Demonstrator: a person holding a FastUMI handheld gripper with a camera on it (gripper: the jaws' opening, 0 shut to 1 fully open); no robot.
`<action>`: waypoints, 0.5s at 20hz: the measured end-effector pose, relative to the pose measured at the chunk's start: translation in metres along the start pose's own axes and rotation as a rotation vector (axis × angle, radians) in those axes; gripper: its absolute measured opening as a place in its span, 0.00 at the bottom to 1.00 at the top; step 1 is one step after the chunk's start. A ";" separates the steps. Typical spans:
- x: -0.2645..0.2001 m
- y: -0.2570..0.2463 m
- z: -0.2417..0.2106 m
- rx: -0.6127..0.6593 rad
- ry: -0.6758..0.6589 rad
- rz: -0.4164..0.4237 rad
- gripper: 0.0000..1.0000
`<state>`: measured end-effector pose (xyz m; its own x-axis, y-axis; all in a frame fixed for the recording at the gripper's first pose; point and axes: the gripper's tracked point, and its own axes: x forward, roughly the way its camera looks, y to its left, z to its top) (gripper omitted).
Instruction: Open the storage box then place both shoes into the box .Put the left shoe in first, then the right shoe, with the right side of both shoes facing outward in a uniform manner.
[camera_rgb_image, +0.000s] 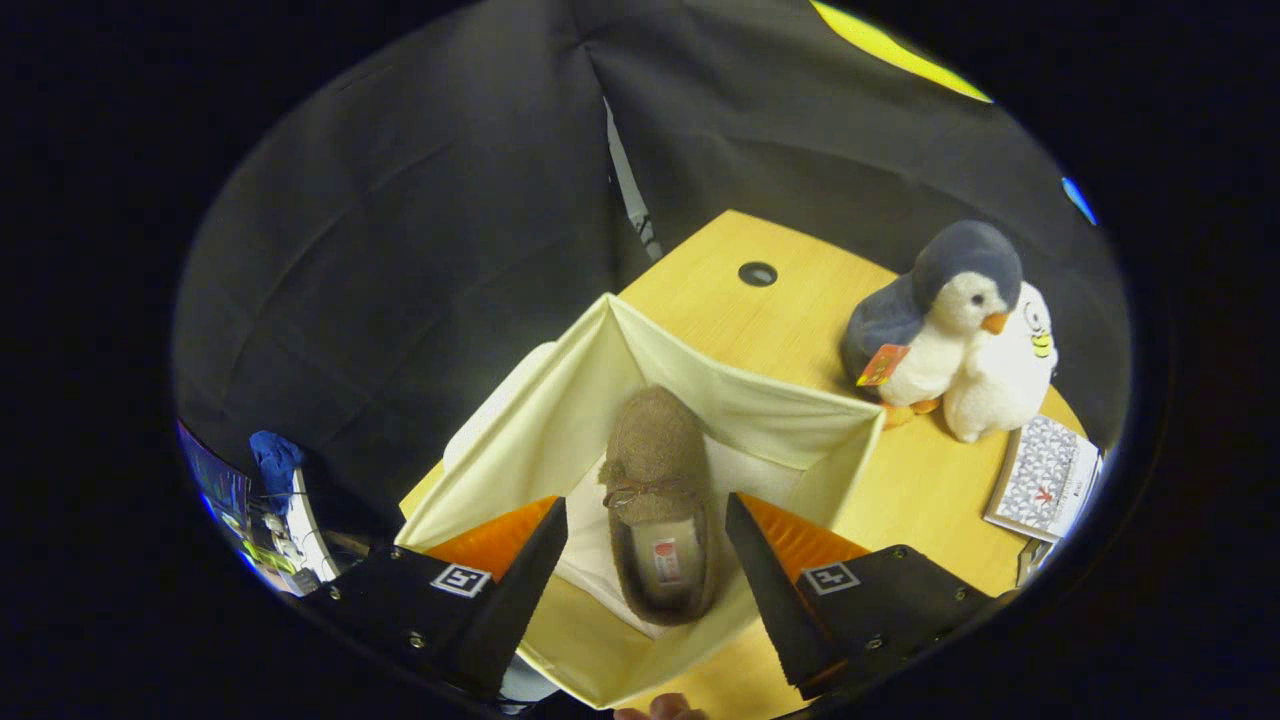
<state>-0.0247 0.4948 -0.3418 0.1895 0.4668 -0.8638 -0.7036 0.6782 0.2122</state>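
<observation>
A: What sits on the wooden worktop (770, 330)?
B: At frame centre, a cream fabric storage box (560, 420), open on top. Inside lies a brown fuzzy slipper (655, 470) with a small bow, toe pointing away.
A: And the tool (645, 540)?
B: Spread open above the box, fingers either side of the slipper, gripping nothing.

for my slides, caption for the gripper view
Open gripper above a brown slipper lying in the open storage box on the table.
</observation>
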 end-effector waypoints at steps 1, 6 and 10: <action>-0.021 -0.005 0.005 0.003 -0.032 0.000 0.98; -0.130 -0.052 0.005 0.085 -0.177 -0.005 0.99; -0.187 -0.108 -0.032 0.078 -0.212 -0.112 0.99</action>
<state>-0.0063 0.3160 -0.2183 0.4083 0.4894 -0.7705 -0.6168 0.7702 0.1623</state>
